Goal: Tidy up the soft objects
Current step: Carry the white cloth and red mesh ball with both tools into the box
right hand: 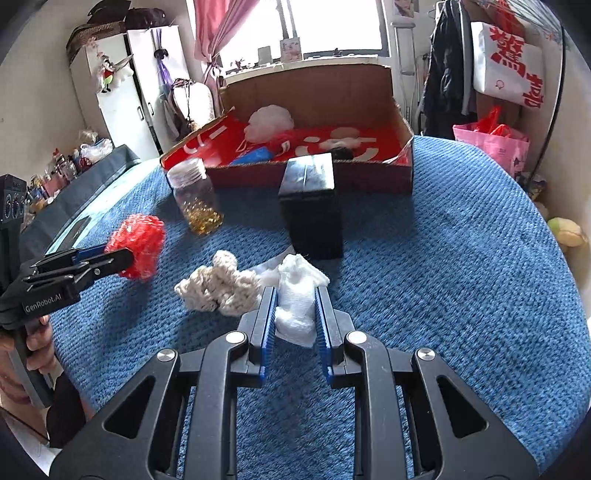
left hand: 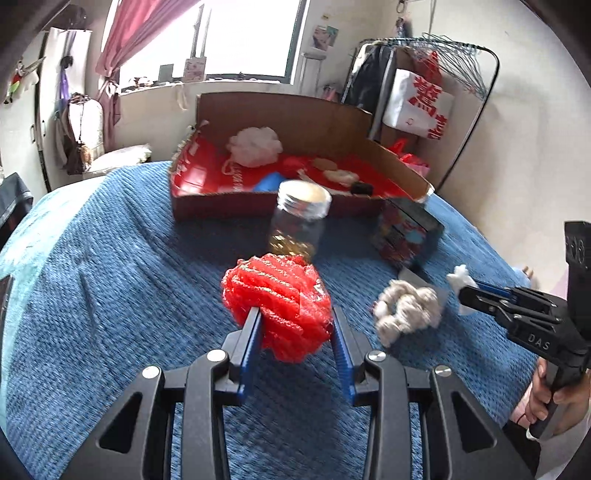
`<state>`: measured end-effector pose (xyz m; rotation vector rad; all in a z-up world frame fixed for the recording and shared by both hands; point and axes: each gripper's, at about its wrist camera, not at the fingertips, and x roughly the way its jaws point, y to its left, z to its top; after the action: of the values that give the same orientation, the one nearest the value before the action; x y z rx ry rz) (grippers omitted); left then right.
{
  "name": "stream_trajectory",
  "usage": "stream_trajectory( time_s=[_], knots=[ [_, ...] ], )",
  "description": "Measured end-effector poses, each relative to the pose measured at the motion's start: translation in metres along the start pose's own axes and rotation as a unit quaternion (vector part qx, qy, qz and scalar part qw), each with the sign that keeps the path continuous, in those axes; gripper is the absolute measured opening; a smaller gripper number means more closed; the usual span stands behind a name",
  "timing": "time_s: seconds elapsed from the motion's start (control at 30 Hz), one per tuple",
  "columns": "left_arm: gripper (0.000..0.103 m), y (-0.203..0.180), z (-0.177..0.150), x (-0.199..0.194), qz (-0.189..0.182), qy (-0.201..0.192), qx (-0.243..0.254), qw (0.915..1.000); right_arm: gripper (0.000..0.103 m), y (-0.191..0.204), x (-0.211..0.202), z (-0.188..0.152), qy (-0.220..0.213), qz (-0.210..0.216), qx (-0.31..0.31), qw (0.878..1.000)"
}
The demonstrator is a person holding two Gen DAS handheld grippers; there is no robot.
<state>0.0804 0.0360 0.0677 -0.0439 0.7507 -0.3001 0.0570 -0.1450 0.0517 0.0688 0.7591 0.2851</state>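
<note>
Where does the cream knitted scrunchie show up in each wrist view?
Left wrist view: the cream scrunchie lies on the blue blanket, right of centre, beside the red mesh puff.
Right wrist view: the cream scrunchie lies left of centre, just left of the white cloth between the fingers.
Shared landmark: the glass jar in front of the cardboard box.

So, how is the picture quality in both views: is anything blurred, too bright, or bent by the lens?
Left wrist view: the window is blown out white, the glass jar looks smeared, and the red mesh ball in the left gripper stays fairly sharp. Right wrist view: the window is blown out too, the blue blanket bulges from the fisheye, and the white cloth in the right gripper is sharp.
</note>
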Motion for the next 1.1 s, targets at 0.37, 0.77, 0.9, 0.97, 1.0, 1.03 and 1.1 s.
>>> stream_trajectory(
  time_s=[0.37,0.77,0.9,0.97,1.0,1.03,1.1],
  knots=[
    [0.038,-0.01,-0.005,0.0,-0.016,0.003,0.005,0.9999,0.019,-0.001,0.001,-0.003,0.003,0.0,0.002,1.0],
    [0.038,-0.015,0.013,-0.014,-0.028,-0.025,0.015,0.9992,0.019,0.003,-0.012,0.012,-0.019,0.007,-0.006,1.0],
    [0.038,-0.017,0.028,-0.029,-0.032,-0.05,0.024,0.9979,0.019,0.006,-0.019,0.028,-0.036,0.01,-0.014,0.999],
    [0.038,-0.017,0.035,-0.035,-0.033,-0.062,0.028,0.9971,0.02,0.006,-0.021,0.039,-0.046,0.01,-0.018,0.999],
    [0.038,-0.017,0.04,-0.038,-0.032,-0.068,0.03,0.9967,0.019,0.006,-0.021,0.043,-0.049,0.011,-0.019,0.999],
    [0.038,-0.016,0.045,-0.04,-0.032,-0.074,0.032,0.9962,0.02,0.006,-0.021,0.05,-0.055,0.011,-0.02,0.998],
    [0.038,-0.014,0.056,-0.041,-0.031,-0.085,0.032,0.9954,0.02,0.006,-0.02,0.061,-0.061,0.015,-0.022,0.998]
  ],
)
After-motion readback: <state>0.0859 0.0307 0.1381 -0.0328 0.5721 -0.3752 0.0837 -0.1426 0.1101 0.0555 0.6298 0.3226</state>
